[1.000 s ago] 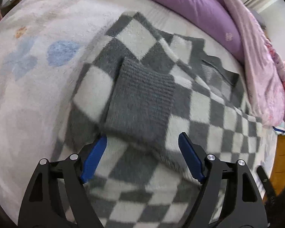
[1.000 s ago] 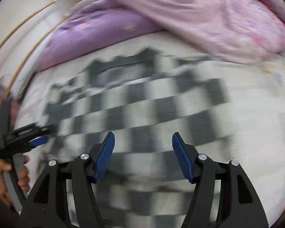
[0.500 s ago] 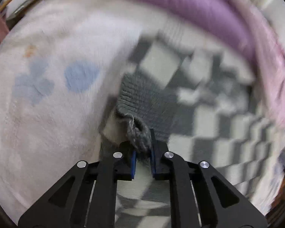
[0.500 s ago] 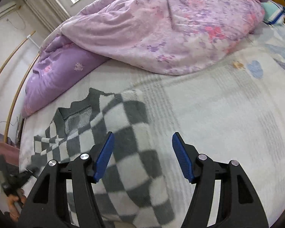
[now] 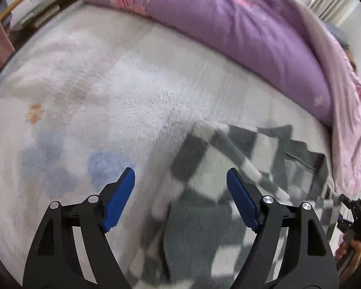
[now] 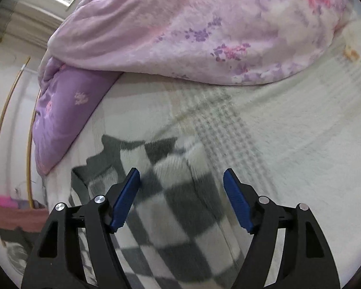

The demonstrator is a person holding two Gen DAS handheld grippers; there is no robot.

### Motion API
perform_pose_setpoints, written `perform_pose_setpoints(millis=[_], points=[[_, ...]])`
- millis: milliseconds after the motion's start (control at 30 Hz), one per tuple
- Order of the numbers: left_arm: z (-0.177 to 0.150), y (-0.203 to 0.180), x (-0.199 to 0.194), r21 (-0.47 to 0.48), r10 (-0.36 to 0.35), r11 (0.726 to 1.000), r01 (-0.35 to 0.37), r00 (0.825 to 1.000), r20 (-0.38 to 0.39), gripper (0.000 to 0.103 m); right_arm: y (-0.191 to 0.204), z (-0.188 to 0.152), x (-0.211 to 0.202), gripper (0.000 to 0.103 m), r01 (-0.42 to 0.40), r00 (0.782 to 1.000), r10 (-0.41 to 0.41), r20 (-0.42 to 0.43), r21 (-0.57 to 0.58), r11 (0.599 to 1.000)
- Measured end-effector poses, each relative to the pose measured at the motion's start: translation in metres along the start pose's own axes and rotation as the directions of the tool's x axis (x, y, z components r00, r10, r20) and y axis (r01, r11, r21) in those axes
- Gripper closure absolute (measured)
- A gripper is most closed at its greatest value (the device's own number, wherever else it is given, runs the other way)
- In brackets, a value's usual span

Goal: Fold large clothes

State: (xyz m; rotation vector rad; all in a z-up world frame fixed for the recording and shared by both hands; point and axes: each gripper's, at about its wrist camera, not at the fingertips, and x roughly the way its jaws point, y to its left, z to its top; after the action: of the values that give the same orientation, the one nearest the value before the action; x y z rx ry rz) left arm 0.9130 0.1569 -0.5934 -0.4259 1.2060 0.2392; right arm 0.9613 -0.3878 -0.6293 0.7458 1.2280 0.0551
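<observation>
A grey and white checkered knit sweater (image 5: 228, 192) lies flat on the bed, with its grey ribbed cuff (image 5: 195, 236) folded onto it near my left gripper. My left gripper (image 5: 180, 195) is open and empty, hovering over the sweater's left edge. In the right wrist view the sweater (image 6: 175, 207) lies under my right gripper (image 6: 181, 197), which is open and empty above its edge. The right gripper also shows at the far right of the left wrist view (image 5: 356, 219), held by a hand.
The bed has a pale fleece sheet (image 5: 108, 96) with faint blue and orange prints. A purple quilt (image 5: 228, 24) and a pink floral duvet (image 6: 204, 24) are heaped along the far side. A wooden rail (image 6: 2, 125) stands past the bed's edge.
My left gripper was shut on the grey cuff half a second ago; it has let go, opened and pulled back left. The right gripper stayed open and moved closer over the sweater.
</observation>
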Motion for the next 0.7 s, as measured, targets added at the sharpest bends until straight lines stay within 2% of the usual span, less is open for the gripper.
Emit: perform_pose_setpoints(millis=[100, 133, 200, 233, 267, 300, 333, 400, 500, 600, 700], points=[[0.018, 0.003, 0.022, -0.008, 0.012, 1.000, -0.013, 0.999, -0.038, 0.024, -0.014, 0.010, 0.019, 0.034, -0.025, 0.997, 0.031, -0.065, 0.096, 0.995], [0.023, 0.000, 0.032, 0.001, 0.030, 1.000, -0.030, 0.998, -0.053, 0.024, -0.017, 0.011, 0.026, 0.035, -0.021, 0.995, 0.031, -0.091, 0.105, 0.994], [0.028, -0.001, 0.048, 0.007, 0.024, 1.000, -0.023, 0.996, -0.090, 0.024, -0.019, 0.012, 0.028, 0.036, -0.020, 0.995, 0.029, -0.091, 0.093, 0.995], [0.031, -0.002, 0.054, 0.007, 0.022, 1.000, -0.022, 0.994, -0.105, 0.025, -0.018, 0.011, 0.028, 0.041, -0.014, 0.996, 0.020, -0.088, 0.072, 0.997], [0.032, -0.002, 0.058, 0.004, 0.020, 1.000, -0.019, 0.993, -0.114, 0.038, -0.016, 0.010, 0.027, 0.054, -0.002, 0.996, 0.005, -0.087, 0.043, 0.999], [0.033, -0.001, 0.061, -0.001, 0.000, 1.000, 0.000, 0.994, -0.112, 0.056, -0.015, 0.008, 0.027, 0.065, -0.009, 0.996, 0.012, -0.092, 0.022, 1.000], [0.033, -0.003, 0.059, 0.000, -0.051, 0.999, 0.052, 0.991, -0.121, 0.080, -0.013, 0.005, 0.026, 0.077, -0.031, 0.995, 0.032, -0.100, 0.007, 0.999], [0.029, -0.013, 0.043, 0.039, -0.030, 0.999, 0.033, 0.997, -0.070, 0.082, -0.008, -0.001, 0.016, 0.082, -0.039, 0.997, 0.036, -0.067, -0.045, 0.998], [0.016, -0.020, 0.008, 0.088, -0.037, 0.996, 0.035, 0.999, 0.020, 0.084, 0.008, -0.016, -0.018, 0.084, -0.049, 0.998, 0.054, 0.031, -0.136, 0.990], [0.002, -0.018, -0.043, 0.109, -0.094, 0.991, 0.083, 0.991, 0.096, 0.084, 0.022, -0.036, -0.058, 0.085, -0.072, 0.989, 0.096, 0.108, -0.208, 0.976], [-0.024, -0.013, -0.097, 0.143, -0.117, 0.985, 0.095, 0.981, 0.152, 0.084, 0.024, -0.066, -0.099, 0.085, -0.095, 0.976, 0.138, 0.169, -0.242, 0.966]])
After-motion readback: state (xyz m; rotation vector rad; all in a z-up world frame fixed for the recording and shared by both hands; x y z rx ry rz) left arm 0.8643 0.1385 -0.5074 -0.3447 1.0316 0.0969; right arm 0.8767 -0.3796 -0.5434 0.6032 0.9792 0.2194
